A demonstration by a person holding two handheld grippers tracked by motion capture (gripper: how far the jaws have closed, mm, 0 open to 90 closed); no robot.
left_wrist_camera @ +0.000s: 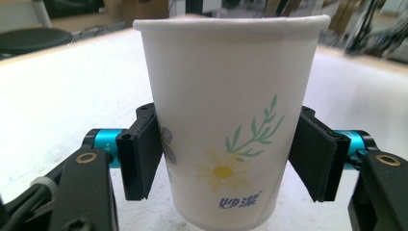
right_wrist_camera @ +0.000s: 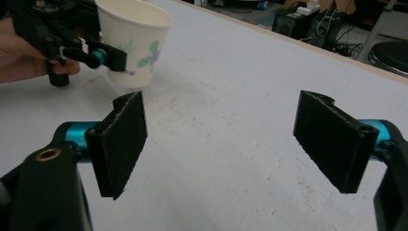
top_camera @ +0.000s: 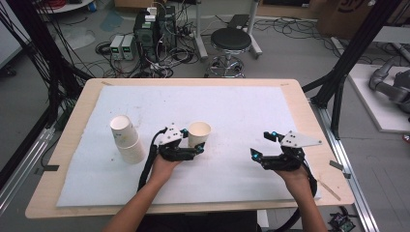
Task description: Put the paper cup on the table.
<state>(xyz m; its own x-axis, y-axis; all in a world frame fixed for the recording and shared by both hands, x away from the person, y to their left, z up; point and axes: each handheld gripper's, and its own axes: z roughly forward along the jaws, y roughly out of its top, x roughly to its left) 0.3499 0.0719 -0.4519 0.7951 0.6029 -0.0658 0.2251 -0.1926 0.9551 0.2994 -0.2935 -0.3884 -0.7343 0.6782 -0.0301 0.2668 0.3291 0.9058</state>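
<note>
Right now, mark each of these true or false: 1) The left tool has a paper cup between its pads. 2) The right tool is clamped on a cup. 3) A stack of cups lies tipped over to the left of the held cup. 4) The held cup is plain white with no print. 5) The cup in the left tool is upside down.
1) True: the left tool has its pads on the sides of the paper cup.
2) False: the right tool stands open over bare white mat.
3) True: the stack of cups lies tilted there.
4) False: it bears a daisy, green sprig and blue characters.
5) False: its open rim faces up.
</note>
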